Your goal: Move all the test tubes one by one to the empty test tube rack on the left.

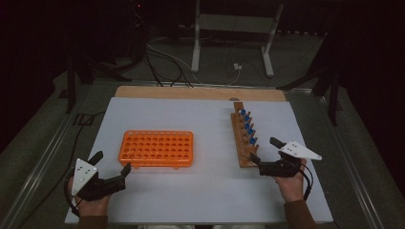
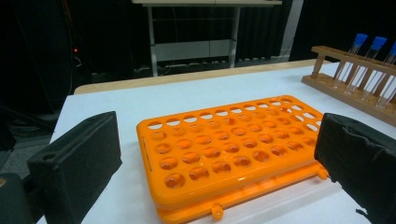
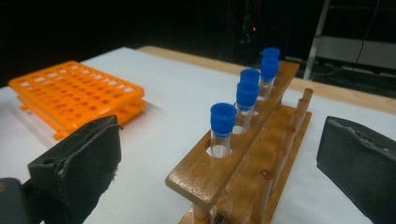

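Observation:
An empty orange tube rack (image 1: 156, 149) with many holes lies flat on the left half of the white table. It appears close up as the orange rack (image 2: 224, 149) in the left gripper view. My left gripper (image 1: 112, 163) is open at its near-left corner, and that gripper (image 2: 219, 140) holds nothing. A wooden rack (image 1: 241, 143) on the right carries several clear tubes with blue caps (image 1: 248, 126) in a row. My right gripper (image 1: 264, 149) is open at its near end. In its own view the right gripper (image 3: 219, 154) frames the wooden rack (image 3: 219, 179) and the nearest tube (image 3: 222, 126).
The white table top (image 1: 210, 191) has bare room between the two racks and along the near edge. A wooden strip (image 1: 200, 92) runs along the far edge. Beyond it, cables and a metal stand (image 1: 234, 28) are on the floor.

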`<state>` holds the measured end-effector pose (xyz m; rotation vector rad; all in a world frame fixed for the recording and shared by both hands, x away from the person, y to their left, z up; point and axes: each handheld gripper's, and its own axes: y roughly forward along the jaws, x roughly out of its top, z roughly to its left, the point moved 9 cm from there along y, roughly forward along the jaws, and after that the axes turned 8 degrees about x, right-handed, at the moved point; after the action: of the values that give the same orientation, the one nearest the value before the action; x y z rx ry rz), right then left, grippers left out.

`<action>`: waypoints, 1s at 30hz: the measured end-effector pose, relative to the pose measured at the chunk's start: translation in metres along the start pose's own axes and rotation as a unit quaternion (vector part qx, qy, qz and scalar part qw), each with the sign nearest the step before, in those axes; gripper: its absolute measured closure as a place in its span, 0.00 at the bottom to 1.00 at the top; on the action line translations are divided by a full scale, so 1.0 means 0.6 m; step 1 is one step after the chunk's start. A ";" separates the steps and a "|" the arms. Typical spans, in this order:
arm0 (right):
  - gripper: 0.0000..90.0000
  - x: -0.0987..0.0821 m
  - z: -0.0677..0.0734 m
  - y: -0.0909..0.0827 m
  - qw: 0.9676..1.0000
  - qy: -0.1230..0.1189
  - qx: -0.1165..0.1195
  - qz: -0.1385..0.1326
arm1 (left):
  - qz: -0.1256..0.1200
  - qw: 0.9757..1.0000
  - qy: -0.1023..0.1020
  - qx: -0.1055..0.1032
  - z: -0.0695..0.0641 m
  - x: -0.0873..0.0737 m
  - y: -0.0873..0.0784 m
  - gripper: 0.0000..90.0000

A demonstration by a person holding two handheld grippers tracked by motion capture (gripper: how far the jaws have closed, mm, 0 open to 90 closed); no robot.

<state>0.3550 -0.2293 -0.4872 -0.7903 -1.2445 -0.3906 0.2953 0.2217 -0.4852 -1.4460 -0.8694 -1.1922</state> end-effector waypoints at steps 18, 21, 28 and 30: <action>0.67 -0.017 -0.013 0.047 0.998 0.000 -0.009 0.059 | 0.008 1.000 -0.012 0.004 0.006 -0.006 0.004 0.02; 0.79 -0.018 -0.011 0.051 0.998 -0.014 -0.013 0.060 | 0.007 1.000 -0.014 0.003 0.007 -0.006 0.004 0.02; 0.85 -0.018 -0.011 0.058 0.998 -0.020 -0.020 0.065 | 0.010 1.000 -0.015 0.001 0.006 -0.008 0.006 0.02; 0.85 -0.018 -0.011 0.060 0.997 -0.020 -0.022 0.065 | 0.011 1.000 -0.014 0.000 0.005 -0.008 0.006 0.02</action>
<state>0.3801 -0.2113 -0.5093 -0.9153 -1.2179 -0.2971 0.2985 0.2243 -0.4909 -1.4711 -0.8718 -1.1581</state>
